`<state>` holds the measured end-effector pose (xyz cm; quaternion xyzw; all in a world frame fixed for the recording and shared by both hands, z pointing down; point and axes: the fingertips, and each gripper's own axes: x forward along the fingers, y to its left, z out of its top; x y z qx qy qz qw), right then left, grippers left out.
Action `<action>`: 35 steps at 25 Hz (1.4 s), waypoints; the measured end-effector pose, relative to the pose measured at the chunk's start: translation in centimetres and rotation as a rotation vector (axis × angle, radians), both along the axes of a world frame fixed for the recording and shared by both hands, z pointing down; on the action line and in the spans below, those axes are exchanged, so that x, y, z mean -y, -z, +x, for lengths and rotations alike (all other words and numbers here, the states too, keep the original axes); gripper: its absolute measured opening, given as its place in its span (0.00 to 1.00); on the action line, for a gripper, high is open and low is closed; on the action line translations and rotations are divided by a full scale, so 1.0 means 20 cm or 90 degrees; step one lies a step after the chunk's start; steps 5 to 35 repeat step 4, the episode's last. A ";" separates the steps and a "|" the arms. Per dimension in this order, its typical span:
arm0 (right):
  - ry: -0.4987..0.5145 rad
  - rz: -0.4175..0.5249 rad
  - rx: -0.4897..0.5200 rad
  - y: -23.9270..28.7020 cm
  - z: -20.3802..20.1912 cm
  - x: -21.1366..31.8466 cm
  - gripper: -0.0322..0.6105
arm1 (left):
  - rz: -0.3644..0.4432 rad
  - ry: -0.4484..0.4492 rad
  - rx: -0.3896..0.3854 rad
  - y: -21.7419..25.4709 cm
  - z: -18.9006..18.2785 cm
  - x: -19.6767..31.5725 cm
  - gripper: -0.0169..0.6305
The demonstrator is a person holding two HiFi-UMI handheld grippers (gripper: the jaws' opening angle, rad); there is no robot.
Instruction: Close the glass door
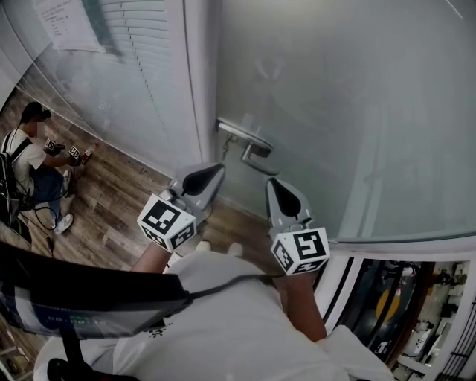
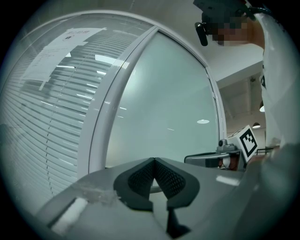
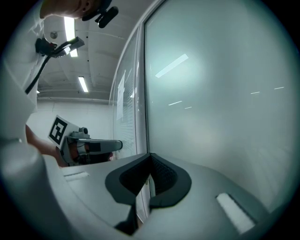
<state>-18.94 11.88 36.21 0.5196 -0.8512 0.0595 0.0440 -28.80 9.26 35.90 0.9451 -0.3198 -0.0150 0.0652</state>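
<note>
The frosted glass door fills the right of the head view. Its metal lever handle sits near the door's left edge, beside the white door post. My left gripper is shut and empty, level, just below and left of the handle. My right gripper is also shut and empty, pointing at the glass just below and right of the handle. The left gripper view has the shut jaws facing the door. In the right gripper view the shut jaws point at the door's edge. Whether either tip touches the glass I cannot tell.
A glass wall with blinds and a taped paper sheet stands left of the post. A person crouches on the wooden floor at far left. Equipment shows through an opening at lower right.
</note>
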 end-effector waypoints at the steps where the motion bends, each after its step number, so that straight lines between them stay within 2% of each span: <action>1: 0.001 0.000 -0.001 0.00 0.00 0.00 0.06 | 0.000 0.000 -0.001 0.00 0.00 0.00 0.03; 35: 0.003 0.002 -0.004 0.00 -0.01 0.00 0.06 | 0.000 0.001 -0.002 0.00 0.00 0.00 0.03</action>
